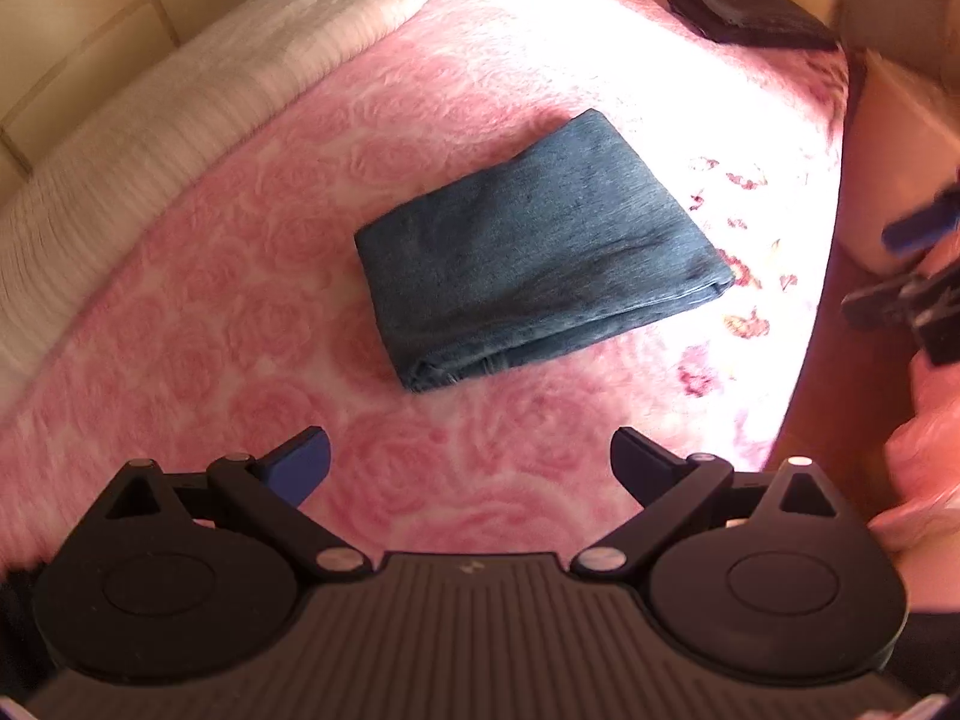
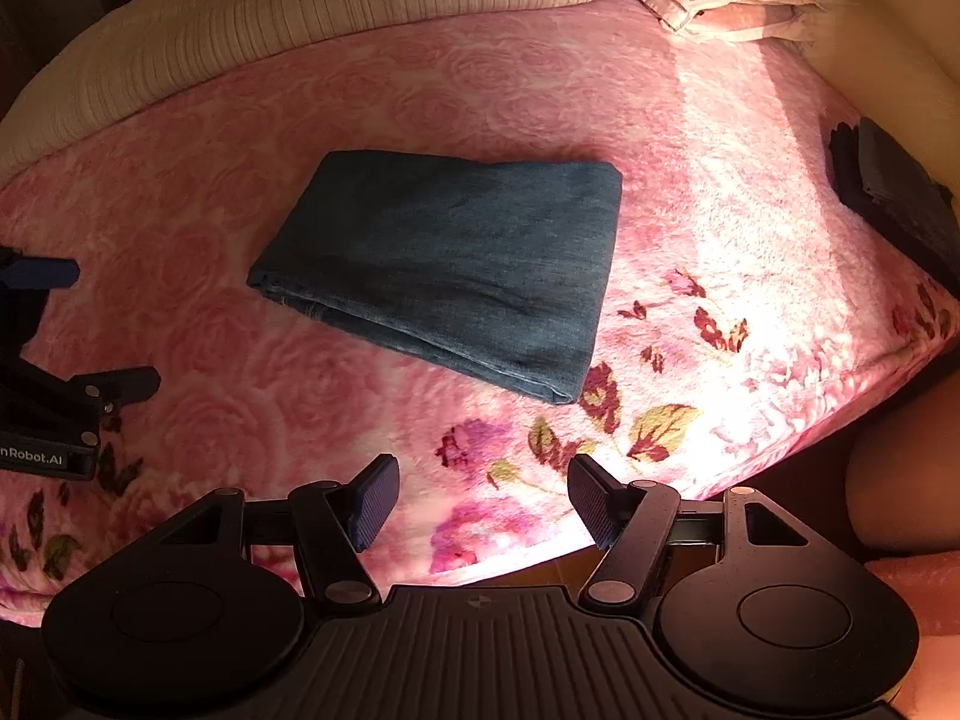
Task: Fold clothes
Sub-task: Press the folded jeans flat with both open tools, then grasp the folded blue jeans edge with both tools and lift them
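Blue-padded left tool (image 1: 470,465), right tool (image 2: 478,495): wide, empty.

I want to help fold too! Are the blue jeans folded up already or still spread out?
Folded. The jeans lie as a neat stacked rectangle on the pink blanket, layers showing at one edge, and neither gripper touches them.

One text can be read — "nRobot.AI", its start cut off by the frame edge — on the left gripper (image 2: 99,330) body, right wrist view.

Pink rose-pattern blanket (image 2: 240,360) over bed, cream quilt (image 2: 300,18) behind, bright sunlight, tiled wall (image 1: 72,12).
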{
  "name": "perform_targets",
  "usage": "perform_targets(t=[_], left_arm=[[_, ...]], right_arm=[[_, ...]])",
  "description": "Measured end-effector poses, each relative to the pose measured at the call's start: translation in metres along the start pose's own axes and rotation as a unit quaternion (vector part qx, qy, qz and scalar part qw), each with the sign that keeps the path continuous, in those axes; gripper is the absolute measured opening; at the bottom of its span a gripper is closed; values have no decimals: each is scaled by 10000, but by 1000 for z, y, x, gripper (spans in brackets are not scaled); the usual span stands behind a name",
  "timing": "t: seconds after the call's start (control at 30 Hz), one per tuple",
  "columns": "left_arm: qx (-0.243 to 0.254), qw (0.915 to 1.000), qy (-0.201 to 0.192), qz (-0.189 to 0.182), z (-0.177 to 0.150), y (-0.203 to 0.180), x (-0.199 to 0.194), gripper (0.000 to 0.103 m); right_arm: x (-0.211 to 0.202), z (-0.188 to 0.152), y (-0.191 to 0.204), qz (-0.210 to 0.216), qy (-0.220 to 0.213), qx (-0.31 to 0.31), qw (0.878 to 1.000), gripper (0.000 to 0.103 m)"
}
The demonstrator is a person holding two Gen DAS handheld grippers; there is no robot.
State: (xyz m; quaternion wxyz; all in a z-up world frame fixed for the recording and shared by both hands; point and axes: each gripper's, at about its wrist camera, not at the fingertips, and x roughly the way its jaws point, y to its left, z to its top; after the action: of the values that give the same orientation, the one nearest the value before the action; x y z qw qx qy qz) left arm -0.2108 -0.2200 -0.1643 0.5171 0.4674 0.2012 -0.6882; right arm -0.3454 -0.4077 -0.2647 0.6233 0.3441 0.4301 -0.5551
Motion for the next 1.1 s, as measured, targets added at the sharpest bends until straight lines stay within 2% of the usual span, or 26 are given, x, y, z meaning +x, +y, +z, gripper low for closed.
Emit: perform_targets(t=[0.1,0.13,0.23,0.33,0.5,0.57,0.63,0.7,0.8,0.9,0.93,1.03,1.1], left_arm=[[761,9965,-346,71,-12,-8,14,98],[1018,9939,-423,103,-16,-12,22,98],[1787,9817,-630,205,-28,-24,48,98],[2544,9630,-832,306,-39,-36,73,98],[3646,9226,-1126,571,-55,-55,117,98],[3889,9113,-1153,710,-56,-62,139,98],[4031,9036,-1196,816,-57,-67,156,98],[4134,8985,-1219,840,-56,-73,173,98],[4165,8966,-1220,878,-54,-78,190,98],[4137,8955,-1326,964,-51,-80,200,99],[4162,8940,-1336,987,-50,-81,202,100],[4181,8929,-1287,1063,-42,-81,205,101],[4169,8931,-1264,1123,-36,-81,208,101]], right_arm=[[7,-12,10,-399,-292,-893,9948,66],[12,-17,15,-550,-382,-1263,9897,67],[34,-36,27,-820,-516,-2219,9702,79],[62,-51,32,-811,-528,-2795,9552,80],[116,-52,33,-761,-790,-3253,9392,80],[141,-47,30,-750,-926,-3351,9346,80],[162,-43,31,-727,-1111,-3482,9280,80],[183,-38,34,-739,-1266,-3665,9188,80],[214,-37,41,-858,-1327,-4026,9016,80],[231,-41,36,-870,-1685,-4441,8757,82],[232,-40,32,-869,-1752,-4515,8706,83],[236,-31,20,-825,-1802,-4667,8619,82],[240,-21,11,-806,-1729,-4755,8588,74]])
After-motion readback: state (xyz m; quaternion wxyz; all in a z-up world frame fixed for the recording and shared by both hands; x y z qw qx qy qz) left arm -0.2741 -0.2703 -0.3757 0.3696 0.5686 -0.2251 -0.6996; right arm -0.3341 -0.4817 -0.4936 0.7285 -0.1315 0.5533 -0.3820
